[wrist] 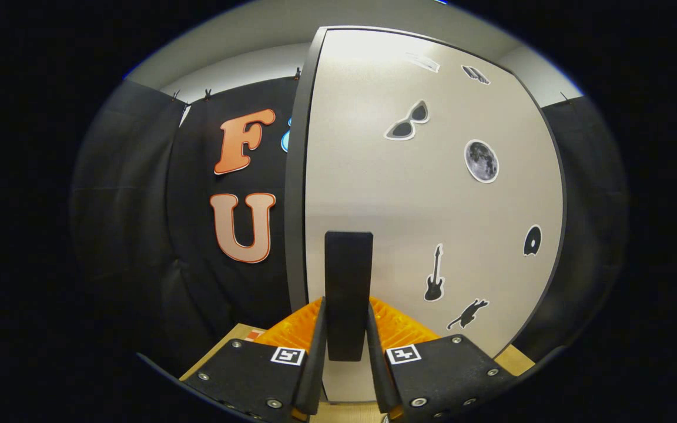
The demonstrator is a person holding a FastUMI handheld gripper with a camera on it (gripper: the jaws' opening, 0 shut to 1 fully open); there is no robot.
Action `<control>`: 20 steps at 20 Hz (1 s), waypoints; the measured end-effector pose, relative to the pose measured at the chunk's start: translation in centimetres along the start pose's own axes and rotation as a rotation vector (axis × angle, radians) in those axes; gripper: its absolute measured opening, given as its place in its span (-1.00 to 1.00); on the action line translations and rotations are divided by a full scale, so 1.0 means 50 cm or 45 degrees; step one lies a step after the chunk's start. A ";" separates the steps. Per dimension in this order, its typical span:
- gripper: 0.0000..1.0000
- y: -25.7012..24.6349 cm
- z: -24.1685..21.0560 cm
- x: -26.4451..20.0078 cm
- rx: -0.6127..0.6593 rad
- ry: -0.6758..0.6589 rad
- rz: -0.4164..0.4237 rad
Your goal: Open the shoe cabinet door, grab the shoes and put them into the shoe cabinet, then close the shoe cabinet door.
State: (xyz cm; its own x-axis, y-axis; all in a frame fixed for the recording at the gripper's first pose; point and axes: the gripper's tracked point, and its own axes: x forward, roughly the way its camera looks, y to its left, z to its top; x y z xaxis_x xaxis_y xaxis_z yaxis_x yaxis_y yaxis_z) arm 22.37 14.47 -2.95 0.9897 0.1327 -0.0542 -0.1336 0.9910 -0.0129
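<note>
The tool [345,320] clamps the dark handle [348,276] of the cabinet door [432,200], which hides the cabinet's inside.

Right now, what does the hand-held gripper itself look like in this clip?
The hand-held gripper has two flat black angular plates at its base, fastened with round silver screws. Each plate carries a small square black-and-white fiducial marker near its inner corner. Ribbed orange parts sit ahead of the plates. Two narrow fingers run forward.
</note>
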 end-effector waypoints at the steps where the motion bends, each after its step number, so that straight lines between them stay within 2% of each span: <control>1: -0.29 0.000 -0.001 -0.003 0.010 0.008 0.004; 13: -0.51 -0.032 -0.014 -0.117 0.065 0.031 -0.009; 20: -0.52 -0.095 -0.019 -0.210 0.079 0.033 -0.065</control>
State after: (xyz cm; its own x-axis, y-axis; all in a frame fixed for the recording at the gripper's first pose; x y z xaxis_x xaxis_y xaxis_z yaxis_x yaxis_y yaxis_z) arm 12.58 8.36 -3.27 0.9934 0.0820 -0.0806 -0.0785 0.9959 0.0454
